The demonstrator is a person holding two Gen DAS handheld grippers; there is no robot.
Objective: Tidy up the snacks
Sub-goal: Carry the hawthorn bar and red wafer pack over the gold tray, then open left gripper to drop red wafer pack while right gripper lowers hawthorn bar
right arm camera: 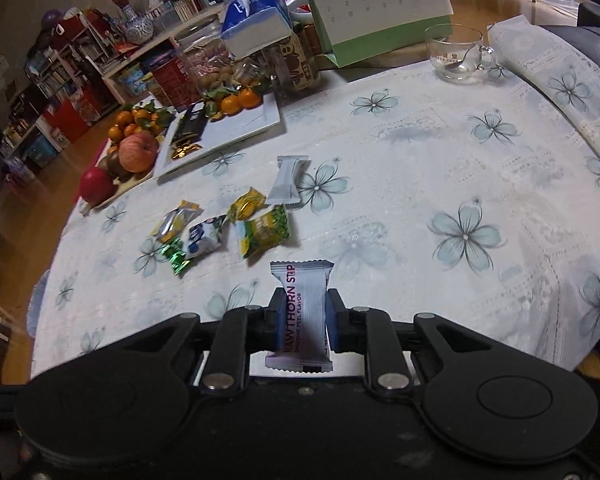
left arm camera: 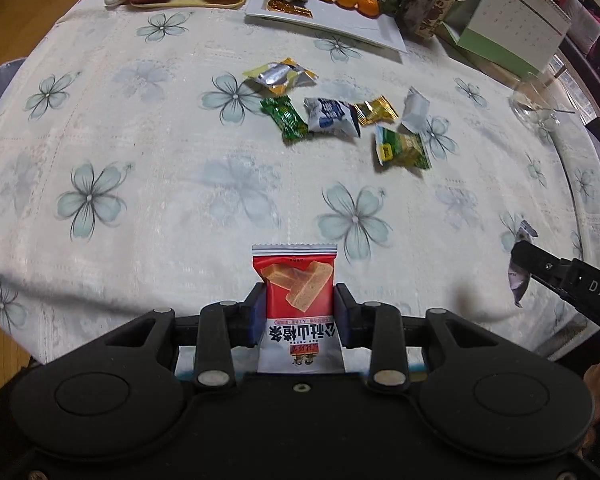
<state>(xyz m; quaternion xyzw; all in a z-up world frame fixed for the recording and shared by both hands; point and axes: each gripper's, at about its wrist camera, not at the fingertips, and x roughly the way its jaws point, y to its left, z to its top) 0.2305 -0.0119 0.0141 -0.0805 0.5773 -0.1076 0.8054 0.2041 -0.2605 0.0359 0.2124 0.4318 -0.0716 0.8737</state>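
Observation:
My left gripper (left arm camera: 300,304) is shut on a red and white hawthorn snack packet (left arm camera: 298,280), held above the flowered tablecloth. My right gripper (right arm camera: 302,312) is shut on a white "Hawthorn Strip" packet (right arm camera: 304,300); it also shows at the right edge of the left wrist view (left arm camera: 518,256). Several loose snacks lie in a cluster mid-table: a yellow-silver packet (left arm camera: 280,75), a green one (left arm camera: 286,118), a blue-white one (left arm camera: 332,117), a gold one (left arm camera: 376,110), a white one (left arm camera: 415,109) and a green-yellow one (left arm camera: 400,148). The white plate (left arm camera: 340,20) at the back holds dark packets and tangerines.
A fruit tray (left arm camera: 188,0) with apples stands at the back left. A tissue box (right arm camera: 256,20), a jar (left arm camera: 424,8), a desk calendar (left arm camera: 508,24) and a glass cup (right arm camera: 456,54) with a spoon stand at the back right. The table edge curves close on the right.

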